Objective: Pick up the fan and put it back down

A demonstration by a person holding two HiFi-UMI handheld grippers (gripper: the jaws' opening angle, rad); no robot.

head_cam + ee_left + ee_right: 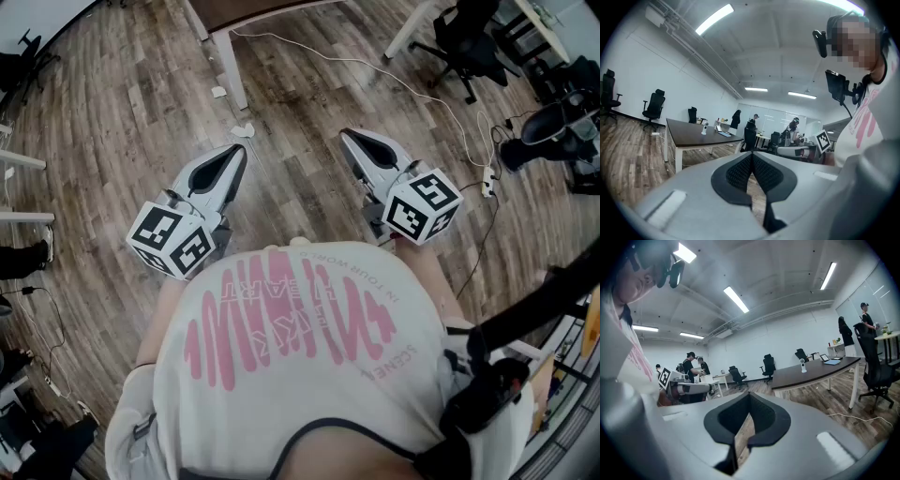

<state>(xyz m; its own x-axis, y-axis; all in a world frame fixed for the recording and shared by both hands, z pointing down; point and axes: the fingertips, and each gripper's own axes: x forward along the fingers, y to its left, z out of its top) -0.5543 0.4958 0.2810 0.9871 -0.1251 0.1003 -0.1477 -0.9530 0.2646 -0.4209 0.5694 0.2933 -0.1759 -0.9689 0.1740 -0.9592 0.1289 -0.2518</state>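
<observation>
I see no plain fan. A small white device [704, 128] with a round head stands on a dark table [693, 136]; it also shows in the right gripper view [802, 365]. Whether it is the fan I cannot tell. My left gripper [239, 150] is held level before the person's chest, above the wooden floor, jaws together with nothing between them [752, 154]. My right gripper [347, 134] hangs beside it, also shut and empty [749, 394]. Both point towards the table, well short of it.
The table's white leg [230, 66] stands ahead on the floor, with paper scraps [242, 129] near it. A white cable [375, 70] runs to a power strip [487, 183]. A black office chair [464, 42] is at the far right. People stand at desks further off.
</observation>
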